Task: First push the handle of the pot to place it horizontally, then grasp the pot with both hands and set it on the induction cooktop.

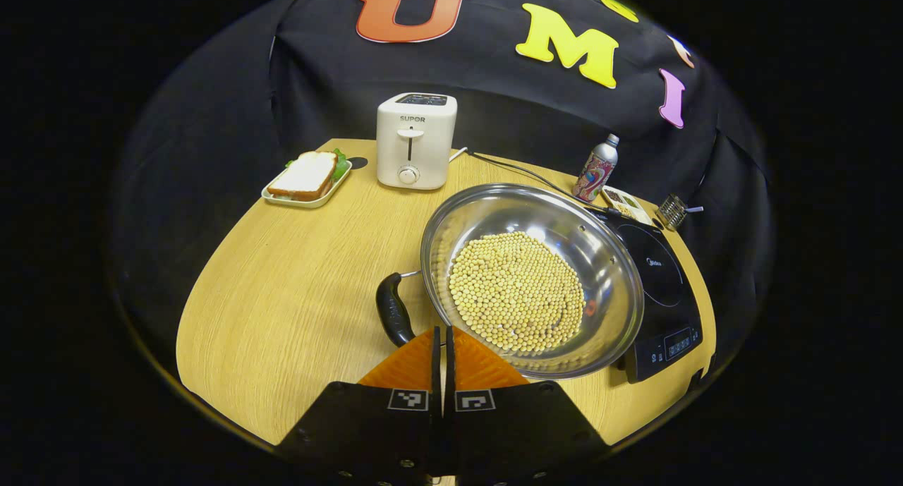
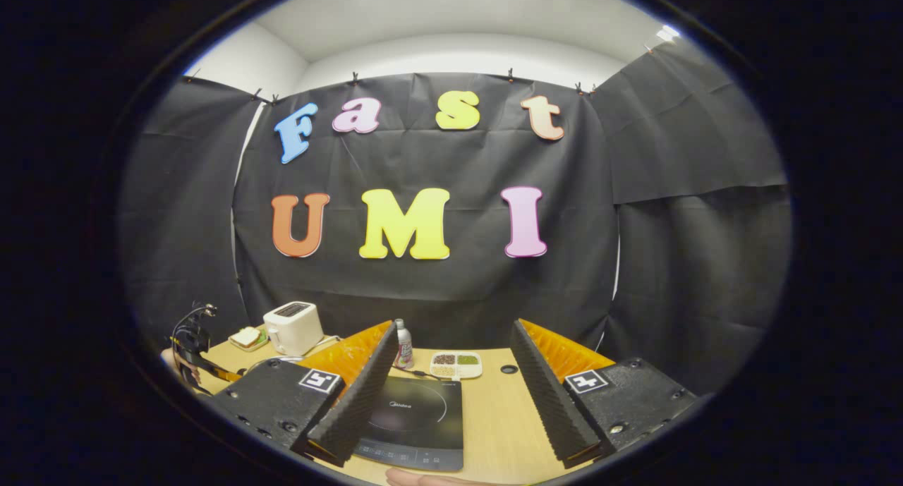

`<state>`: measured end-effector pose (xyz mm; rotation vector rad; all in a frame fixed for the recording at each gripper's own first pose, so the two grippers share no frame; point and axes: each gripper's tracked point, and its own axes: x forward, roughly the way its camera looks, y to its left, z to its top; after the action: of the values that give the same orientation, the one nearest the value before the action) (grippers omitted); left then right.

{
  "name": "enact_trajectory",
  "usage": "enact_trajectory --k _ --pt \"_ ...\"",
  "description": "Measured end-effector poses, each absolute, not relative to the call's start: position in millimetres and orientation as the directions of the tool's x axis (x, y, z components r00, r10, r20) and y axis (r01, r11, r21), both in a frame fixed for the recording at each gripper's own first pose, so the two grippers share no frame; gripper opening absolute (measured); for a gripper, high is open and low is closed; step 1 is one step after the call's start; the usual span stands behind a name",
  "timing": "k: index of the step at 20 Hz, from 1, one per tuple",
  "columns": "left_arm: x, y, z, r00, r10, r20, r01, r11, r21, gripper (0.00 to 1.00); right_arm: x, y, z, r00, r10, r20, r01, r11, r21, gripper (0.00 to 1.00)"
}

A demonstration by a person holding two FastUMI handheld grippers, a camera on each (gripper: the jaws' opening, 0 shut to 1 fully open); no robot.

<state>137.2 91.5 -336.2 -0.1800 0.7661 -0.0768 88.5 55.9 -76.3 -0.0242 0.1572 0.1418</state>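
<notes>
On the round wooden table (image 1: 282, 288) sits the pot (image 1: 530, 278), a wide steel pan heaped with pale beans, its near edge overlapping the induction cooktop (image 1: 656, 288) but its body mostly on the wood. Its dark handle (image 1: 394, 310) sticks out toward the left gripper and curves down toward the table edge, so it looks not yet swung to the horizontal. The left gripper (image 1: 444, 338) hovers just beside that handle with its two fingers pressed together and nothing between them; I judge this closed wedge is meant as a blunt pusher to nudge the handle round. The right gripper (image 2: 451, 380) is held higher and well back, its fingers spread wide and empty, the cooktop showing between them, probably waiting its turn for the two-handed lift. Behind stand a toaster (image 1: 415, 142), a sandwich on a tray (image 1: 305, 177), a bottle (image 1: 596, 168) and a small dish of grains (image 2: 456, 363), all far enough away not to hinder the push.
</notes>
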Motion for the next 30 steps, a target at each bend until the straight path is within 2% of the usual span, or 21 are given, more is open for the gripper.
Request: enact_trajectory --k 15,16,17,18,21,23,24,25,26,27,30 --pt "180 117 -339 0.706 -0.099 -0.701 -0.016 0.988 -0.156 0.0 121 74 -103 0.966 0.136 -0.22 -0.14 0.99 0.0 1.0" --pt "181 117 -339 0.702 -0.098 -0.705 -0.018 0.988 -0.156 0.1 122 75 -105 0.966 0.134 -0.223 -0.137 0.991 0.003 1.0" --pt "183 116 -338 0.703 -0.097 -0.705 -0.013 0.989 -0.149 0.1 123 78 -108 0.965 0.133 -0.226 -0.135 0.991 0.006 1.0" --pt "182 117 -336 0.704 -0.093 -0.704 -0.011 0.99 -0.143 0.0 124 80 -111 0.964 0.134 -0.231 -0.136 0.991 0.007 1.0" --pt "184 126 -325 0.735 -0.054 -0.676 -0.028 0.994 -0.109 0.0 124 89 -123 0.96 0.132 -0.248 -0.136 0.991 0.002 1.0" --pt "185 123 -315 0.757 -0.065 -0.65 -0.021 0.992 -0.124 0.01 125 96 -134 0.956 0.13 -0.263 -0.133 0.991 0.007 1.0" --pt "181 119 -307 0.767 -0.073 -0.637 -0.016 0.991 -0.132 0.05 125 103 -141 0.951 0.135 -0.277 -0.137 0.99 0.012 1.0" --pt "180 119 -303 0.778 -0.07 -0.624 -0.017 0.991 -0.132 0.2 124 110 -149 0.945 0.145 -0.292 -0.146 0.989 0.018 1.0" --pt "179 118 -297 0.791 -0.072 -0.608 -0.007 0.992 -0.126 0.21 125 116 -156 0.938 0.155 -0.309 -0.154 0.988 0.027 1.0" --pt "177 116 -294 0.798 -0.08 -0.597 0.005 0.992 -0.126 0.3 126 123 -163 0.931 0.169 -0.325 -0.166 0.985 0.039 1.0" --pt "172 110 -286 0.812 -0.095 -0.575 0.029 0.992 -0.124 0.98 134 141 -182 0.913 0.19 -0.362 -0.181 0.982 0.059 1.0"
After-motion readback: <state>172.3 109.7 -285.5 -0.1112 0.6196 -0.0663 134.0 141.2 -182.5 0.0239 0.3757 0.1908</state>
